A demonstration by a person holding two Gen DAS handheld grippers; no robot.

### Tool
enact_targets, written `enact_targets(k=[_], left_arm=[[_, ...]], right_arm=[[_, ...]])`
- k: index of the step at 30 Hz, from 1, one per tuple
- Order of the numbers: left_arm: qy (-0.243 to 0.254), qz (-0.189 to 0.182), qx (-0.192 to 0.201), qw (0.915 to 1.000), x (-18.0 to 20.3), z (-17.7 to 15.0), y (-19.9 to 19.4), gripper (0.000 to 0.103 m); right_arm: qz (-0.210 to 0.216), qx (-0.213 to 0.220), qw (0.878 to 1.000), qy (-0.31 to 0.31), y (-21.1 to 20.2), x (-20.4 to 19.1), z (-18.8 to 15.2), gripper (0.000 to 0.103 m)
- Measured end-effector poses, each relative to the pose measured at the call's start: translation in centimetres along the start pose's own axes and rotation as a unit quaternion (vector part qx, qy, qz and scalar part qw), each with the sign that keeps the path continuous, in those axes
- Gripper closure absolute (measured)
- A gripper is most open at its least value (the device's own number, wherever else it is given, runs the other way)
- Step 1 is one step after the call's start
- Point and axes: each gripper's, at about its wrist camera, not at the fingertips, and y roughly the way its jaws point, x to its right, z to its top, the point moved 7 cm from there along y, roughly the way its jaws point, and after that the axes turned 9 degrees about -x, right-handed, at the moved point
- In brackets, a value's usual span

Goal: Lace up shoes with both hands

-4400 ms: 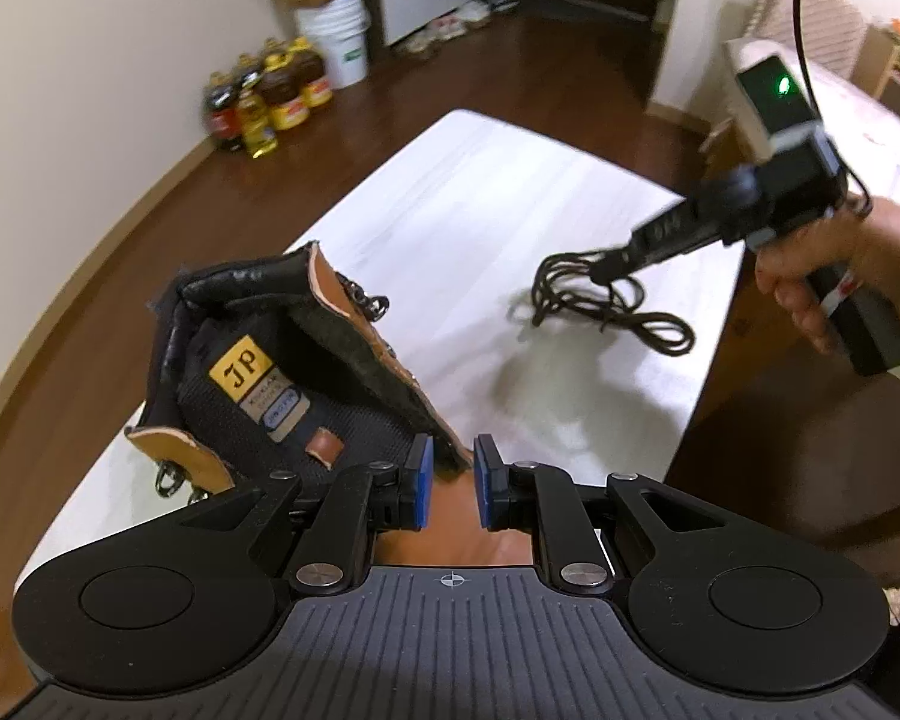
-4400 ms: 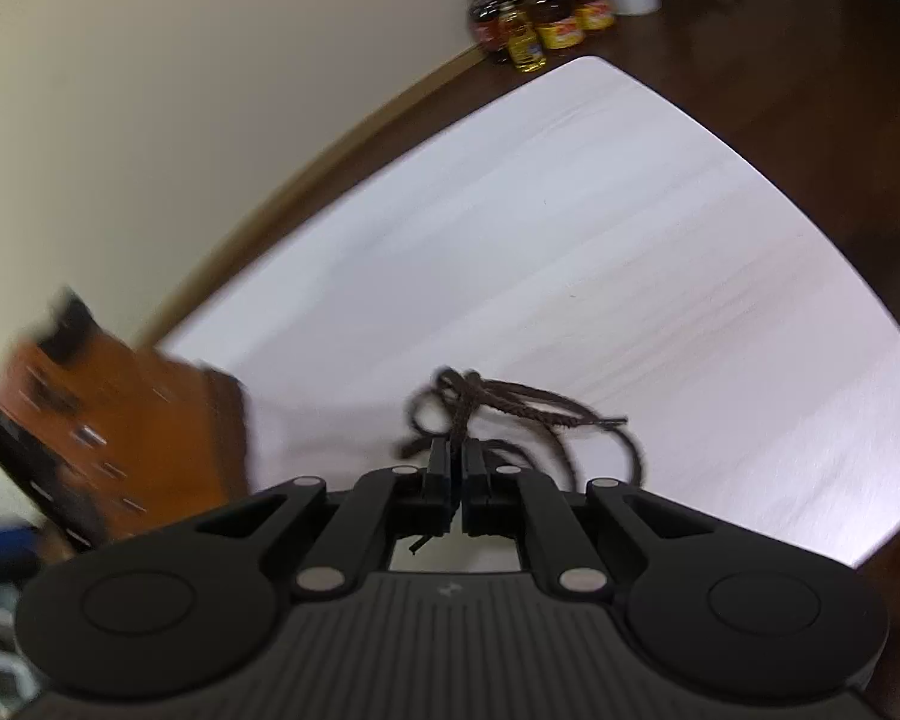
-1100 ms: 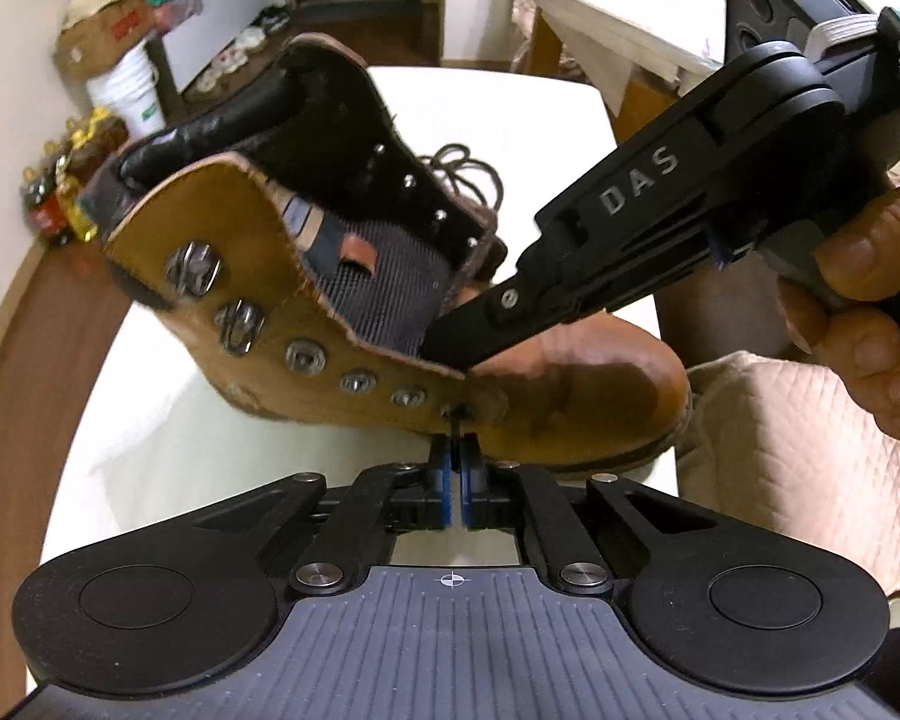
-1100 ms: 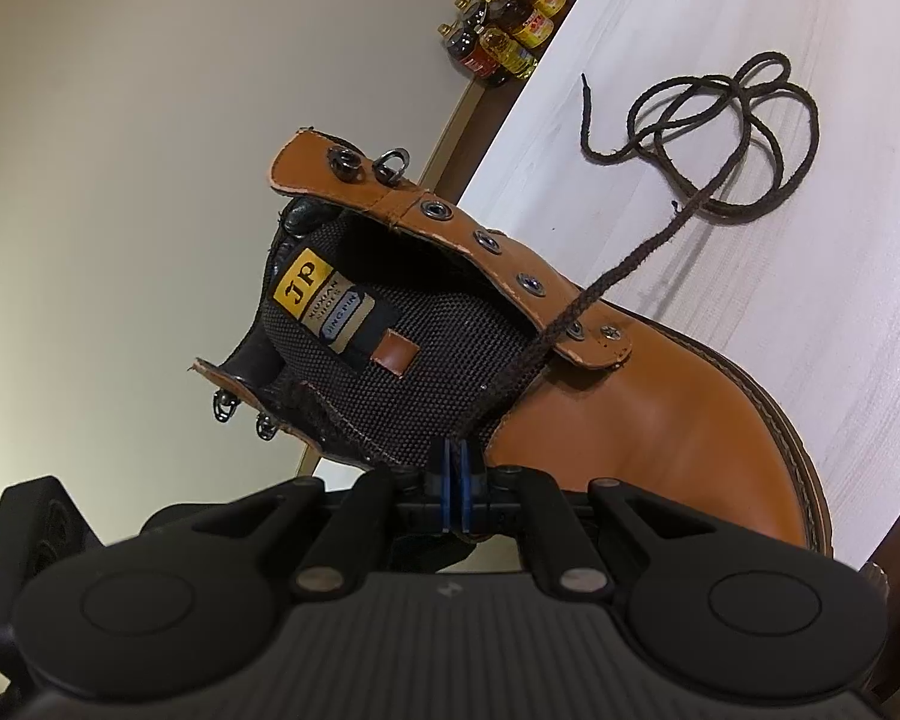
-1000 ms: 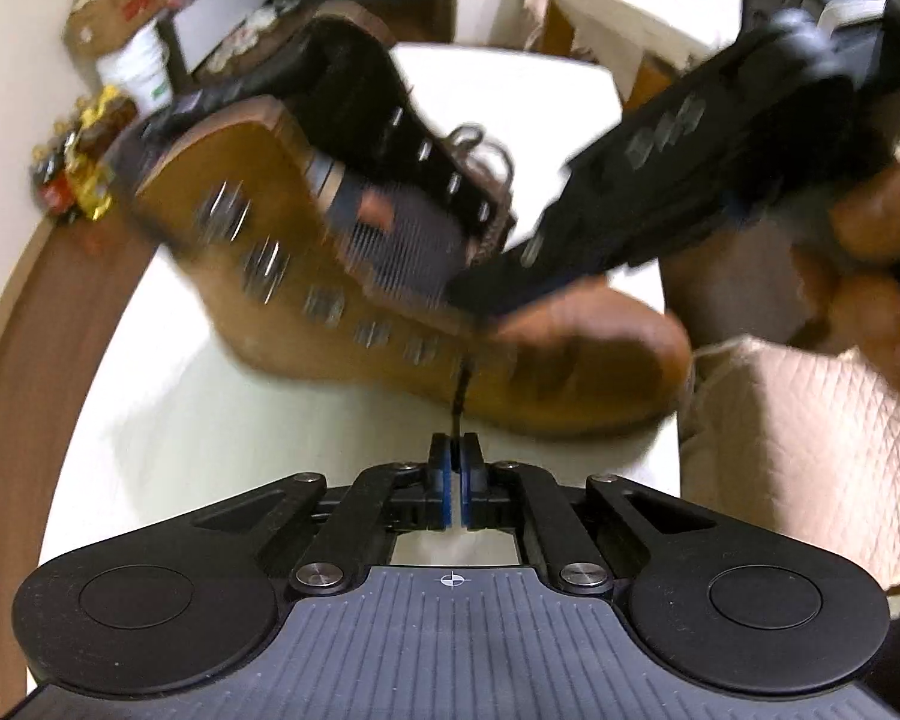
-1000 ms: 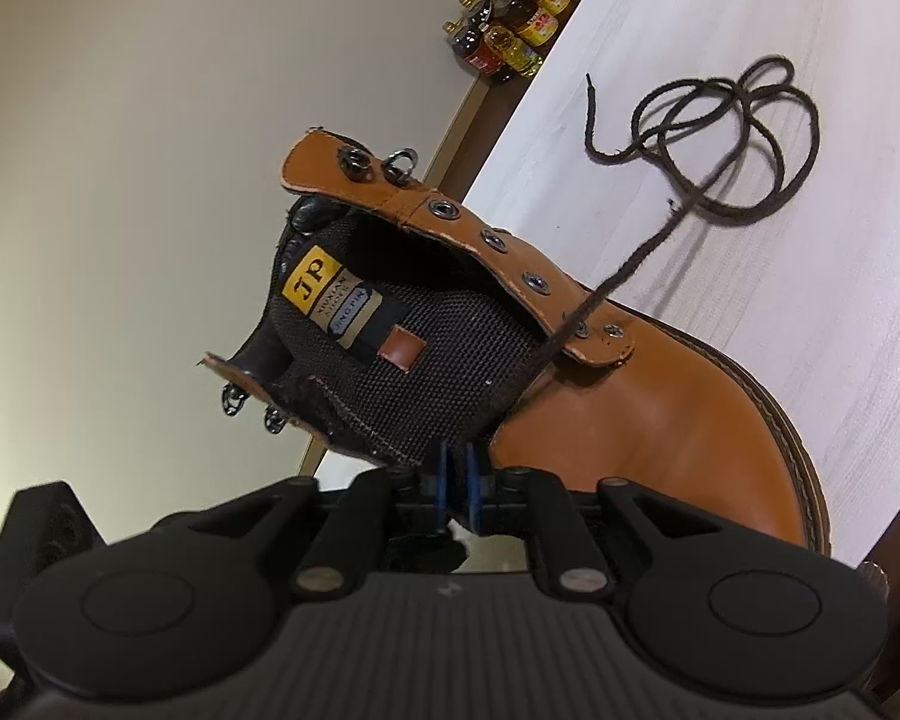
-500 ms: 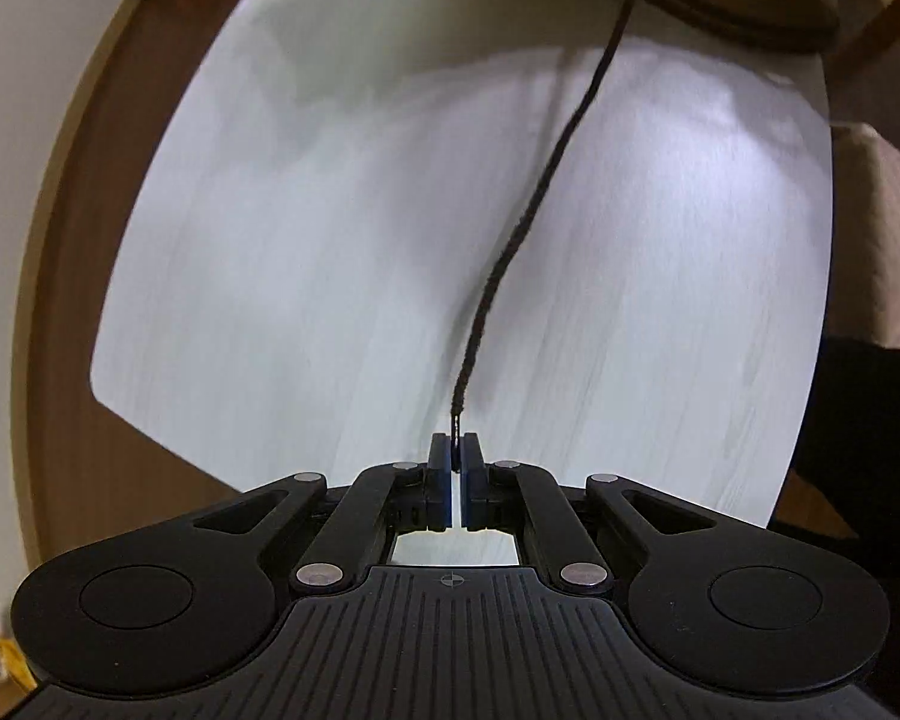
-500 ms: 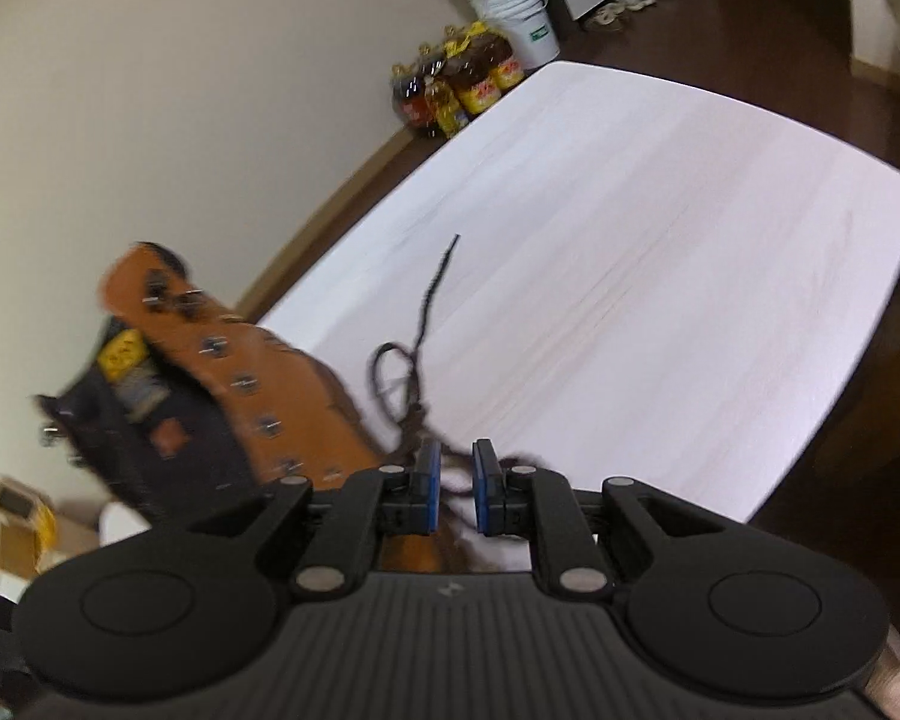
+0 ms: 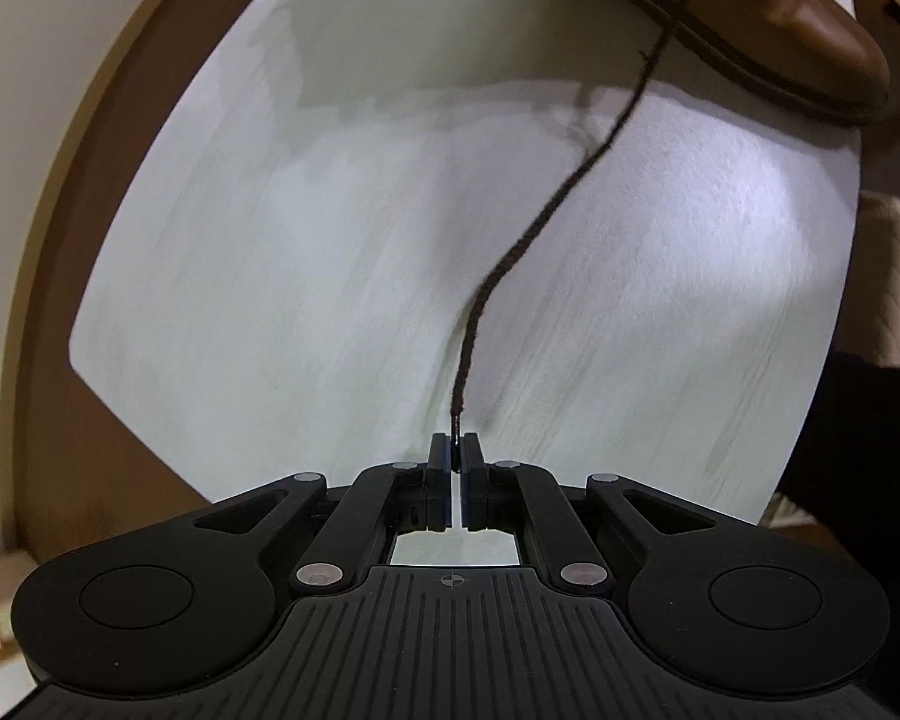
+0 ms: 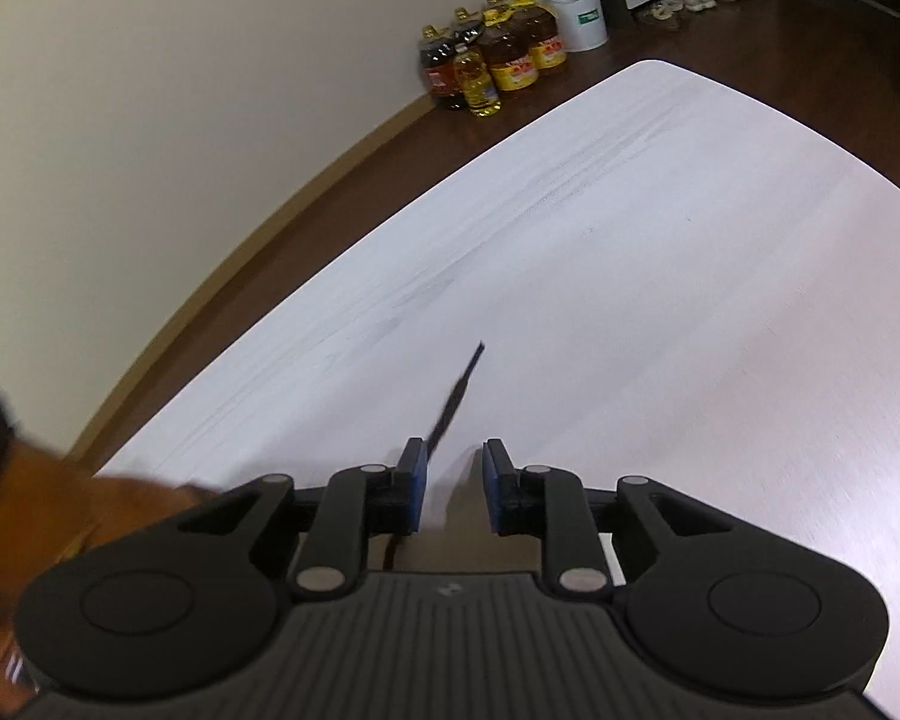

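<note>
**Lace end between both claws, boot at the surface's edge**

The dark brown shoelace (image 9: pixel 513 255) runs from the tan leather boot (image 9: pixel 798 18) across the white surface (image 9: pixel 282 276) down to the left claw (image 9: pixel 453 457). Its stiff tip sits in the narrow gap between the blue pads; the jaws are opening, and I cannot tell whether the pads still press on the tip. The boot lies at the far side of the surface from that claw, its toe near the surface's edge.

In the right wrist view, the lace's other end (image 10: pixel 459 393) lies beside the left pad of the right claw (image 10: pixel 453 468), whose jaws are opening and stand released, wide apart. A blurred part of the boot (image 10: pixel 60 510) shows left of that claw. Beyond the surface, oil bottles (image 10: pixel 489 57) and a white bucket (image 10: pixel 570 3) stand on the wooden floor (image 10: pixel 720 18) by the wall.
</note>
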Motion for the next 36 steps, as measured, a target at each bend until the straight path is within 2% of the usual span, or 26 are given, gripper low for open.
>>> enact_targets(k=[3, 6, 7, 8, 11, 12, 14, 17, 19, 23, 26, 30, 33, 34, 36], left_arm=[[-0.014, -0.007, 0.007, 0.9998, -0.1, -0.2, -0.7, 0.094], [-0.014, 0.0, 0.01, 0.9999, 0.1, -0.3, -1.1, 0.094], [-0.014, 0.003, 0.011, 0.9998, 0.1, -0.3, -1.2, 0.094], [-0.013, 0.003, 0.016, 0.9998, 0.1, -0.2, -1.3, 0.094], [0.0, 0.003, 0.047, 0.9989, 0.4, 0.1, -2.8, 0.094], [0.003, 0.002, 0.052, 0.9986, 0.2, 0.3, -2.8, 0.094], [0.016, -0.011, 0.082, 0.9964, 0.2, 0.9, -3.8, 0.094], [0.044, -0.028, 0.134, 0.9897, 0.7, 2.4, -5.7, 0.094], [0.07, -0.039, 0.172, 0.9818, 1.3, 3.7, -7.2, 0.094], [0.136, -0.053, 0.211, 0.9666, 2.9, 5.5, -8.6, 0.094], [0.171, -0.055, 0.212, 0.9605, 3.6, 5.9, -7.6, 0.093], [0.188, -0.06, 0.186, 0.9626, 3.2, 4.6, -5.6, 0.088], [0.197, -0.058, 0.193, 0.9596, 3.2, 4.0, -6.1, 0.088], [0.197, -0.062, 0.205, 0.9569, 3.2, 4.1, -6.7, 0.088], [0.196, -0.067, 0.223, 0.9525, 3.4, 4.3, -7.8, 0.088]], right_arm=[[-0.02, 0.004, 1.0, -0.016, 0.5, -0.7, 0.9, 0.083], [-0.069, -0.002, 0.996, -0.058, 0.9, -1.8, 1.1, 0.09], [-0.079, -0.005, 0.994, -0.071, 1.0, -2.1, 1.1, 0.096], [-0.078, -0.007, 0.994, -0.072, 1.0, -2.2, 1.0, 0.101], [-0.041, -0.003, 0.999, -0.032, 0.7, -1.3, 1.6, 0.101], [-0.025, 0.015, 1.0, -0.002, -0.5, -0.6, 2.0, 0.101], [-0.017, 0.046, 0.999, 0.019, -2.9, 0.0, 2.1, 0.101], [-0.002, 0.111, 0.992, 0.055, -9.5, 1.0, 1.5, 0.101], [-0.001, 0.143, 0.988, 0.063, -13.5, 1.0, 0.6, 0.101], [-0.02, 0.204, 0.976, 0.072, -20.8, 0.3, -1.4, 0.101], [-0.035, 0.252, 0.964, 0.076, -25.0, -0.4, -2.1, 0.101], [-0.059, 0.309, 0.947, 0.064, -30.6, -1.5, -1.5, 0.101], [-0.07, 0.347, 0.933, 0.07, -33.9, -2.3, -1.3, 0.101], [-0.075, 0.354, 0.93, 0.066, -34.8, -2.6, -1.3, 0.101], [-0.063, 0.344, 0.935, 0.065, -35.5, -3.2, -1.7, 0.101]])
